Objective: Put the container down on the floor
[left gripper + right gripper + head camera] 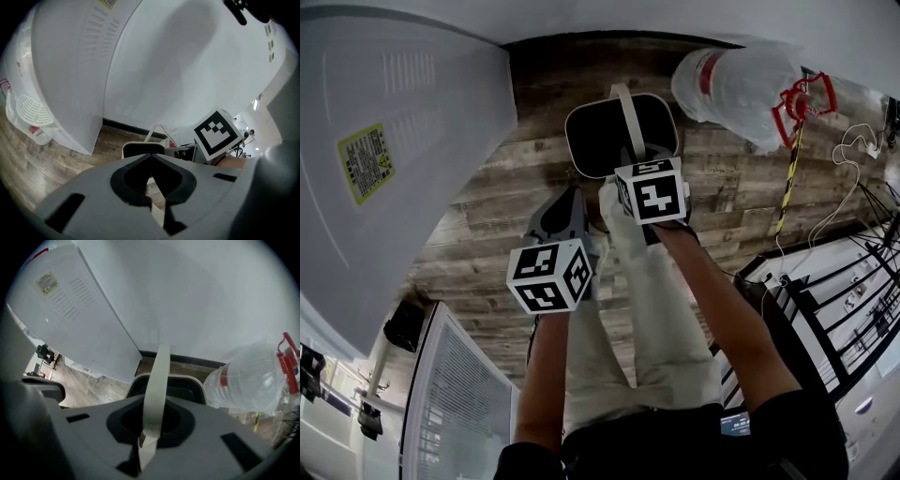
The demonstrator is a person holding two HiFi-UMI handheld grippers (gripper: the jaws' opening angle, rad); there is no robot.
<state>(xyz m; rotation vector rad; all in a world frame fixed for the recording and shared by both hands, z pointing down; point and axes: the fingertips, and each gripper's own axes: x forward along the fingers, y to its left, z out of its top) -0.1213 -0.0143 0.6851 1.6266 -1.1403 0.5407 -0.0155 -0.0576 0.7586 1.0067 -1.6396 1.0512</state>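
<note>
Your right gripper point(149, 439) has its jaws clamped on the pale handle point(157, 380) of the container point(619, 131), over the plank floor point(487, 234). A white appliance point(394, 141) stands at 9 o'clock and a water jug point(731, 84) at 2 o'clock. Your left gripper point(152, 206) has its jaws closed on nothing. The appliance's yellow label point(366, 161) is too small to read, and open floor lies toward 7 o'clock.

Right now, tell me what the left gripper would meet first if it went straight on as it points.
Probably the container, whose cream rim lies just past the left gripper, jaws shut. The white wall stands behind it. Depth is unclear; it might skim over the rim.
</note>
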